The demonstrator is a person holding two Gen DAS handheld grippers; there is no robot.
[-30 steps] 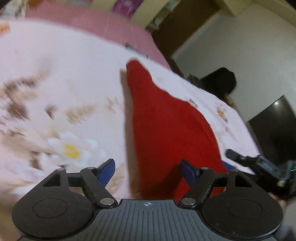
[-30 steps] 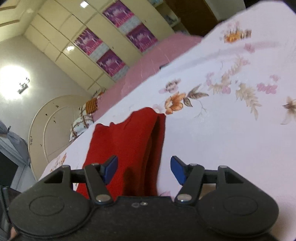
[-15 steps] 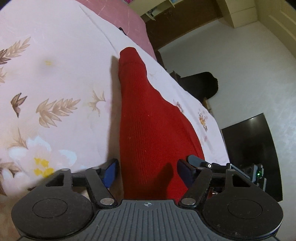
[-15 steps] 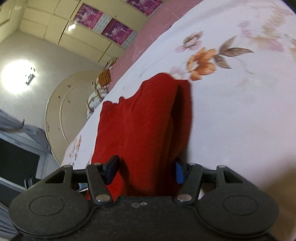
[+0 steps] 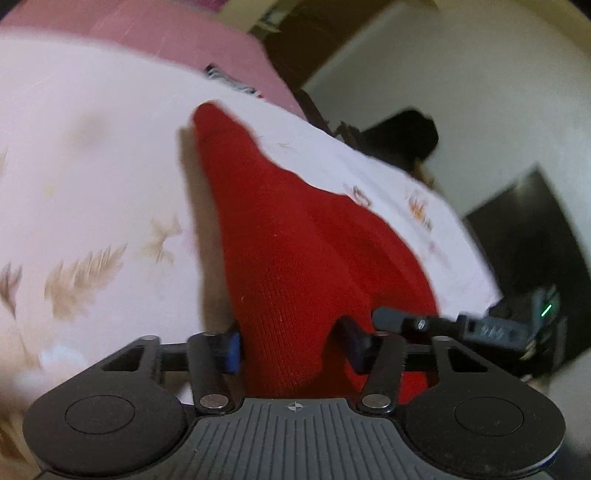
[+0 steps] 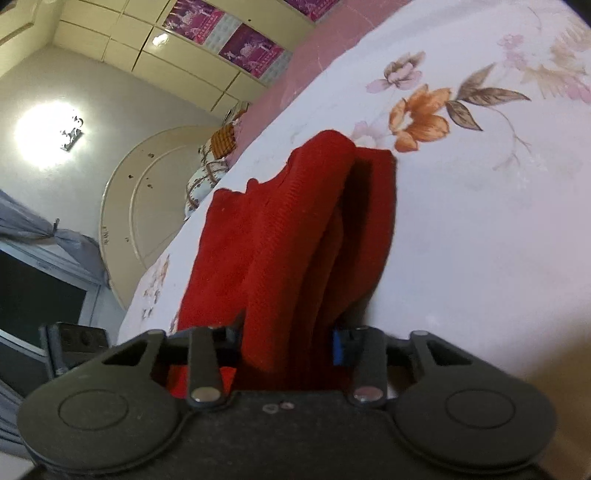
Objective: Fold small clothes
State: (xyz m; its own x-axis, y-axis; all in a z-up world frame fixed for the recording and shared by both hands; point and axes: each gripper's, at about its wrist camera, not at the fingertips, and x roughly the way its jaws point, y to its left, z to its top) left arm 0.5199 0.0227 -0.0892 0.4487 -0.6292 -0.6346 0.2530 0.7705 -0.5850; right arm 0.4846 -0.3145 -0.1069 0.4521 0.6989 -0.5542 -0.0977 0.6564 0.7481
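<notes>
A red knit garment [image 5: 295, 240] lies lengthwise on the floral bedsheet [image 5: 92, 166], with a narrow end pointing away. My left gripper [image 5: 291, 343] has its jaws closing, and a bunched fold of the near edge is pinched between the blue pads [image 5: 232, 350]. In the right wrist view the same garment [image 6: 288, 229] shows stacked folds with a dark gap along its right side. My right gripper [image 6: 286, 339] is also closing, and its pads press a thick bundle of the cloth. The right gripper's finger [image 5: 399, 319] also shows at the right of the left wrist view.
The bedsheet [image 6: 480, 221] spreads wide to the right of the garment. A pink band of bedding [image 5: 166, 33] runs along the far side. A rounded headboard [image 6: 147, 192] and pillows [image 6: 210, 173] stand at one end. A dark cabinet [image 5: 535, 229] and a black bag [image 5: 402, 136] sit beyond the bed's edge.
Both grippers have narrowed from wide open onto the red garment's near edge. The cloth now bunches up between each pair of pads. The left view has shifted and blurred.
</notes>
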